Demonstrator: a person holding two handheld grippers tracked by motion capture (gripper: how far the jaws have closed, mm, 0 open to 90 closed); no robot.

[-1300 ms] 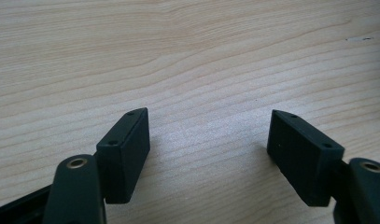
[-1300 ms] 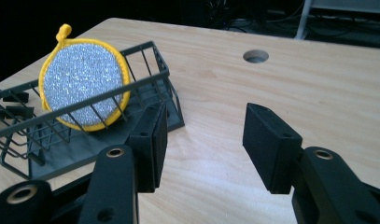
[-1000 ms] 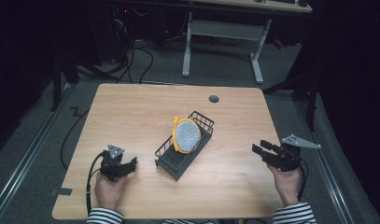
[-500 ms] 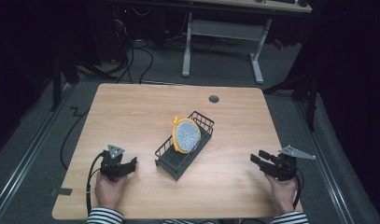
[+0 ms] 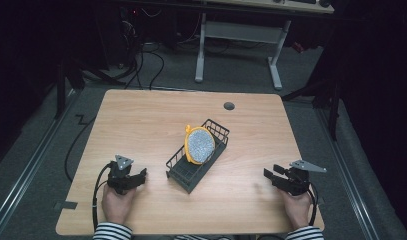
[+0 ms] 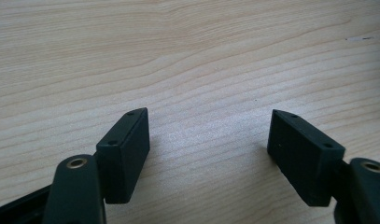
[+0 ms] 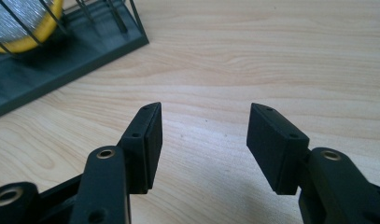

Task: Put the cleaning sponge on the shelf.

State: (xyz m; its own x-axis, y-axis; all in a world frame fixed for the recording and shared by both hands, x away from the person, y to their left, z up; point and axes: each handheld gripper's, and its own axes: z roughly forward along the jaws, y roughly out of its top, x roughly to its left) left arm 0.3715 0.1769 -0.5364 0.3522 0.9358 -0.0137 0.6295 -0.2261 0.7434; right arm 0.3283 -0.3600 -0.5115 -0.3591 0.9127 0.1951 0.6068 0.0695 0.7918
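Note:
A black wire rack point(image 5: 198, 156) stands at the middle of the wooden table point(image 5: 141, 120), with a yellow-rimmed, silver-speckled plate point(image 5: 199, 144) upright in it. My left gripper point(image 5: 138, 175) rests low at the near left, jaws open over bare wood point(image 6: 208, 133). At the near right my right gripper point(image 5: 269, 174) sits low over the table, open, its jaws having just been opening with nothing between them point(image 7: 204, 130). In the right gripper view the rack point(image 7: 61, 56) and the plate's rim point(image 7: 19, 28) lie at the upper left.
A round cable hole point(image 5: 229, 106) sits near the table's far edge. Beyond the table stand a white desk frame point(image 5: 236, 45) and cables on a dark floor. A cable point(image 5: 96, 200) trails from the left gripper over the near edge.
My right gripper has come down toward the table and a little nearer the front edge, its jaws standing wider. The left gripper, rack and plate have not moved.

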